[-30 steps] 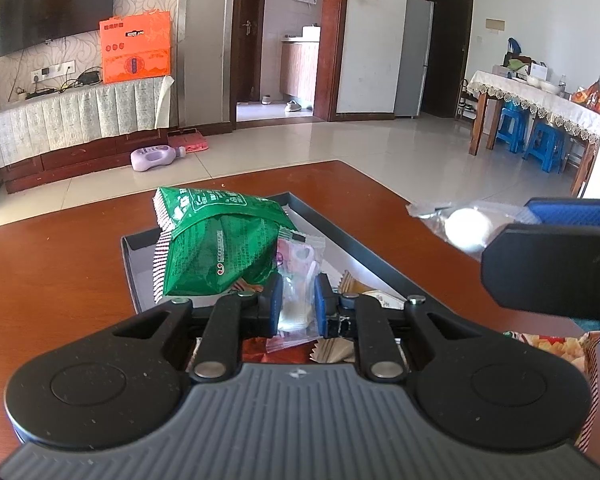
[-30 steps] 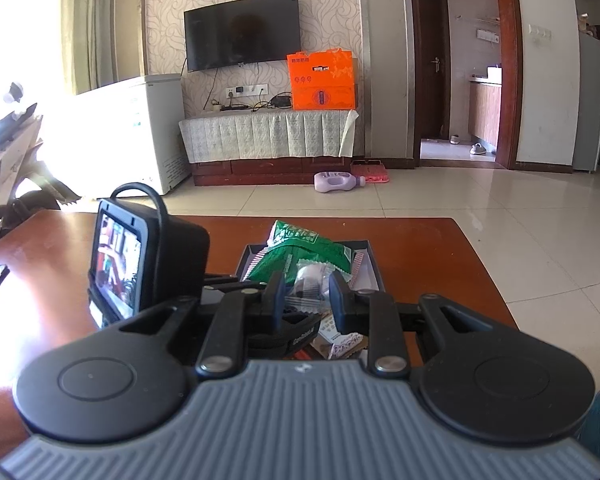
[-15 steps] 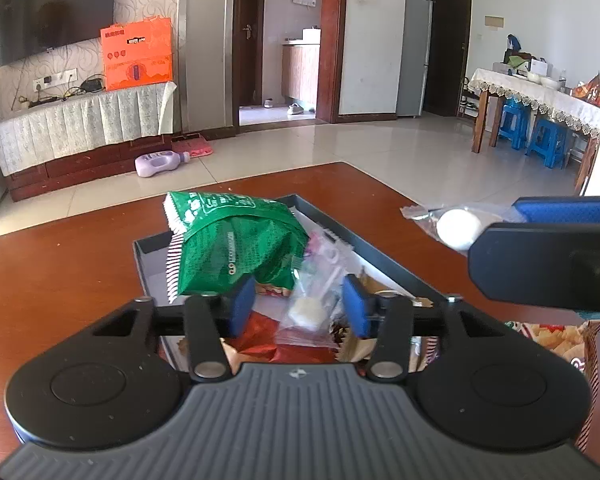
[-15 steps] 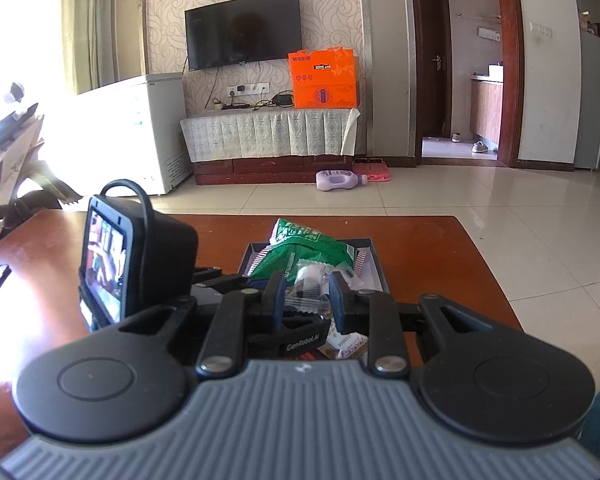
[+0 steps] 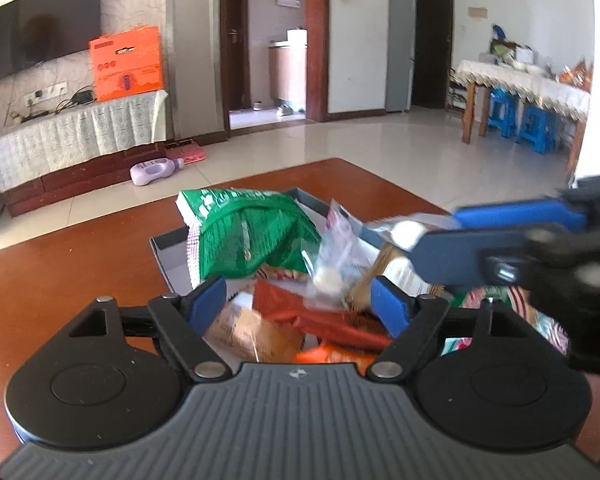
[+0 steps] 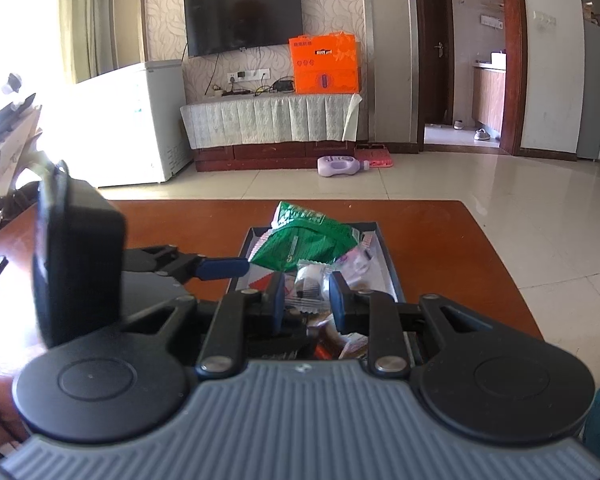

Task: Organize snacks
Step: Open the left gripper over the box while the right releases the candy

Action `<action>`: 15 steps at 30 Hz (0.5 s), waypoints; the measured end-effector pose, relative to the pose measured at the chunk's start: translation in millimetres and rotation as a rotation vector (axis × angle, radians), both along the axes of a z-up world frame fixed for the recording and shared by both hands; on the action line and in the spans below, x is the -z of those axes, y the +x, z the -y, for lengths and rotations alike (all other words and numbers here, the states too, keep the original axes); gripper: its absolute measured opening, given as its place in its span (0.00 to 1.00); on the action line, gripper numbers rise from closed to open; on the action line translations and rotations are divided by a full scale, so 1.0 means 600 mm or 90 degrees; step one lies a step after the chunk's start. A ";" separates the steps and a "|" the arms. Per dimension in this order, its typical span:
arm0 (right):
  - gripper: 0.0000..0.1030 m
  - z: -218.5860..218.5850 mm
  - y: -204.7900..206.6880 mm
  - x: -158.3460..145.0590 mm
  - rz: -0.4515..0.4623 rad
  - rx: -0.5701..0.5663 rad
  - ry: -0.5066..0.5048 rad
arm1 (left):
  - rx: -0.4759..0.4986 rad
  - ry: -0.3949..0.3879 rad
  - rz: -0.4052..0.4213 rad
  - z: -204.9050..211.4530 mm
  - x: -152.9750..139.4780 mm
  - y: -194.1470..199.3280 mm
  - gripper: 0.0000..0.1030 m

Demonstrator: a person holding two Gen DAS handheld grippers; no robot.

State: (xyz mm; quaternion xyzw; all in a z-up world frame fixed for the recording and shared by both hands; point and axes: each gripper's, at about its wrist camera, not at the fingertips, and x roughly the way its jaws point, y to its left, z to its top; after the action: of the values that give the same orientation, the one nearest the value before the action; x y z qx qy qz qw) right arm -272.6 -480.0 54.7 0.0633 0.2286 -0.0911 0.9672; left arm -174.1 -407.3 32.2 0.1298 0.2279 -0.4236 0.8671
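Letting go of the clear candy packet [image 5: 334, 258] is what the left tool [image 5: 298, 296] has just done: one second before, its blue pads were pressed together on this packet, and now they stand wide apart with nothing between them. The packet lies now in the gray tray [image 5: 160, 242], leaning to the right side of the green snack bag [image 5: 248, 232]. I judge that this piece is delivered and the left tool is free for the next snack.

The right tool [image 6: 305, 298] has moved in over the tray and is clamped on a small clear wrapped snack with a white round piece [image 6: 310, 280]; it holds it just in front of the green bag and above the tray. Probably this one is the next to be put down there.

The tray is already rather full. Behind stands the green bag, tilted up. In front of it lie a red wrapper [image 5: 320, 316], a tan packet [image 5: 246, 330] and an orange one [image 5: 332, 356], overlapping each other. More packets at the right of the tray are too blurred to name. The tray sits on the brown wooden bench [image 5: 60, 280].
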 end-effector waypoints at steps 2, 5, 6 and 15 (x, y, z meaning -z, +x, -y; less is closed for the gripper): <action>0.26 -0.001 0.008 0.006 -0.007 -0.001 0.001 | 0.017 0.013 0.012 -0.006 0.002 -0.011 0.83; 0.26 -0.003 0.022 0.014 -0.017 -0.007 0.004 | 0.041 0.027 0.021 -0.021 0.004 -0.025 0.89; 0.26 -0.005 0.026 0.017 -0.021 -0.008 0.003 | 0.048 0.029 0.020 -0.027 0.004 -0.028 0.92; 0.28 -0.018 0.053 0.043 -0.068 0.000 -0.001 | 0.028 0.060 0.057 -0.061 0.000 -0.046 1.00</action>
State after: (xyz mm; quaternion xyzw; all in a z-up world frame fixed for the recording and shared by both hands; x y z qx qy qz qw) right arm -240.9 -469.0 29.1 0.0574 0.2796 -0.0944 0.9537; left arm -201.6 -370.5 32.0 0.1941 0.2055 -0.4251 0.8599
